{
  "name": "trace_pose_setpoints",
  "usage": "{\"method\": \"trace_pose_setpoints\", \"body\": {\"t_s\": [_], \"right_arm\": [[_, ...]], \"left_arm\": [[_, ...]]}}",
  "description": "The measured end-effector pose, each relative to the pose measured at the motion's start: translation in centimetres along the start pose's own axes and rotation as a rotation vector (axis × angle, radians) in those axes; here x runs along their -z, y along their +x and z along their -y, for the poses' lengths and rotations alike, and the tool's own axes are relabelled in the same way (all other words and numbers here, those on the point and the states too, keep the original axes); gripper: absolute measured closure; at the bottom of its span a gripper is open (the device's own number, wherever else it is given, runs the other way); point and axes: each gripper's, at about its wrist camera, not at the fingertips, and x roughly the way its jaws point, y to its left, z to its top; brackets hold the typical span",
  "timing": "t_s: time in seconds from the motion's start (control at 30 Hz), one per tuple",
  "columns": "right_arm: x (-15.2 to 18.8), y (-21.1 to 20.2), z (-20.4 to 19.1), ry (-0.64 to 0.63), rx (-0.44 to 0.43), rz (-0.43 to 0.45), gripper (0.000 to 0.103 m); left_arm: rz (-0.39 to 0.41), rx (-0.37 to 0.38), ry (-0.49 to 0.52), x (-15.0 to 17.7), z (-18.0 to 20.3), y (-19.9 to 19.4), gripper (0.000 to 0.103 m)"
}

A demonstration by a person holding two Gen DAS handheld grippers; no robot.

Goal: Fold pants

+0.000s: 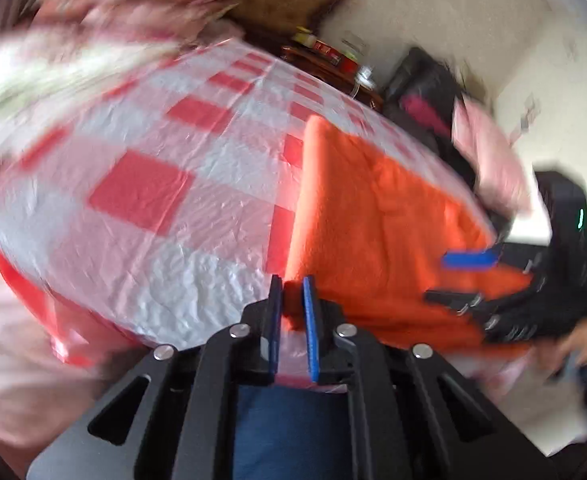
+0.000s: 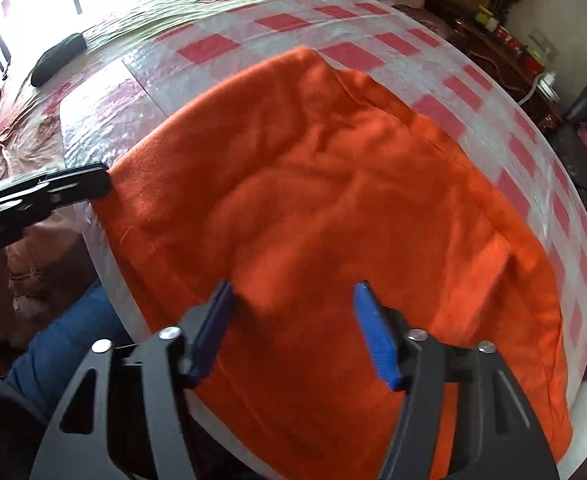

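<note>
Blue-padded, the left claw (image 1: 292, 308) is pinched on a corner of the soft orange fleece pants (image 2: 333, 216); the right claw (image 2: 293, 320) hovers spread above them. They lie rumpled on the glossy red-and-white checked plastic sheet (image 2: 221, 48) over the bed; probably light, floppy, best gripped at hems.

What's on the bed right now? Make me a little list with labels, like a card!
Clothes: orange pants, lying spread out and wrinkly
Under them: red and white checkered sheet over the bed
Left gripper: shut on the pants' corner near the sheet's edge
Right gripper: open, hanging over the pants, holding nothing
Also on the bed: a dark oblong thing far off near the window; too small to tell what it is
Folding: not clearly started
</note>
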Motion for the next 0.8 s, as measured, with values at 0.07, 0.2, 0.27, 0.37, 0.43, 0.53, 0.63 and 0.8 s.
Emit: {"method": "trace_pose_setpoints", "body": {"t_s": [0.07, 0.2, 0.27, 0.37, 0.43, 0.53, 0.63, 0.8], "right_arm": [[0.5, -0.3, 0.9, 0.033, 0.008, -0.004, 0.039], [1.0, -1.6, 2.8, 0.128, 0.017, 0.068, 0.033], [1.1, -1.7, 3.9, 0.209, 0.072, 0.091, 0.027], [1.7, -1.4, 5.2, 0.269, 0.134, 0.108, 0.024], [2.2, -0.4, 5.5, 0.267, 0.179, 0.084, 0.023], [3.5, 0.1, 6.4, 0.328, 0.163, 0.113, 0.017], [4.6, 0.6, 7.8, 0.435, 0.076, 0.122, 0.016], [4.7, 0.4, 7.4, 0.432, 0.082, 0.135, 0.016]], "left_arm": [[-0.004, -0.026, 0.053, 0.1, 0.4, -0.7, 0.085], [0.090, 0.009, 0.141, -1.6, 2.1, -1.0, 0.075], [0.113, -0.001, 0.204, -3.0, 3.8, 0.6, 0.075], [0.092, 0.014, 0.263, -4.9, 5.5, 3.2, 0.075], [-0.045, -0.020, 0.305, -5.5, 5.9, 6.3, 0.075], [-0.103, -0.126, 0.384, -6.6, 6.0, 7.7, 0.080], [-0.048, -0.161, 0.369, -9.4, 6.0, 7.0, 0.079], [-0.123, -0.001, 0.382, -13.6, 7.8, 10.5, 0.062]]}}
